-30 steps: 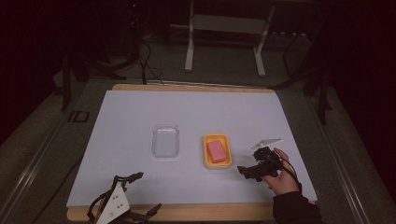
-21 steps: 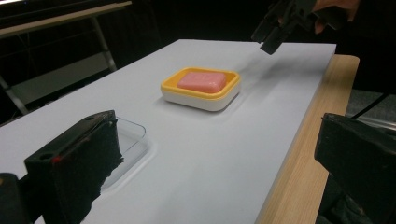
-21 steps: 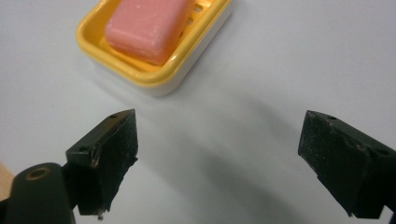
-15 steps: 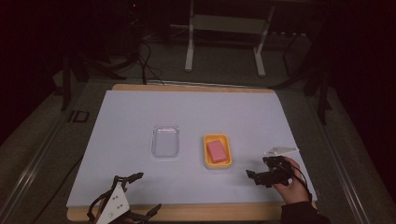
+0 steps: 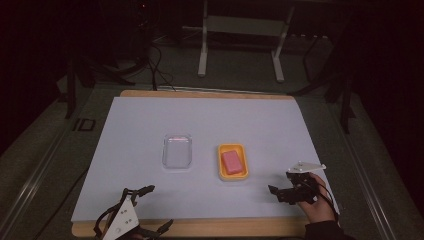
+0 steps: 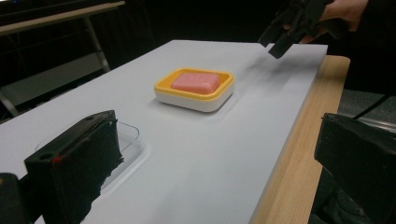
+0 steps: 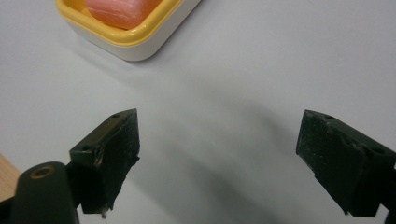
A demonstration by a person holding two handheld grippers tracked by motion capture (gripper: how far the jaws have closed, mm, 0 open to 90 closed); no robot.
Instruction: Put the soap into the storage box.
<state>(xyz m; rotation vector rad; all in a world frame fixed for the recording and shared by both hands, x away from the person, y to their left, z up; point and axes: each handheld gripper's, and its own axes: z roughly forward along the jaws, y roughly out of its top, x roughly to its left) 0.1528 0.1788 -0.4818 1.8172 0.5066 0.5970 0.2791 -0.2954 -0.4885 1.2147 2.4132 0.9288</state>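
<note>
A pink soap bar (image 5: pixel 231 161) lies in a yellow soap dish (image 5: pixel 220 165) near the middle of the white table. Left of it stands a clear shallow container (image 5: pixel 177 151). My right gripper (image 5: pixel 280 184), held in a hand, hovers open right of the dish and low over the table, nothing between its jaws. In the right gripper view, the gripper (image 7: pixel 229 154) is open over bare table, with the dish (image 7: pixel 140 42) and soap (image 7: pixel 121 11) ahead. My left gripper (image 5: pixel 159 206) rests open at the front edge, left. In the left gripper view (image 6: pixel 219 154), dish (image 6: pixel 163 86), soap (image 6: pixel 195 82) and container (image 6: pixel 128 135) lie beyond.
The white table sheet (image 5: pixel 250 125) lies on a wooden board whose edge (image 5: pixel 225 227) shows at the front. Dark floor, cables and a metal stand (image 5: pixel 240 30) lie behind the table. The right gripper (image 6: pixel 289 32) shows far off in the left gripper view.
My right gripper has drawn back from the soap dish, moving right and toward the front edge. The left gripper, dish and container have stayed still.
</note>
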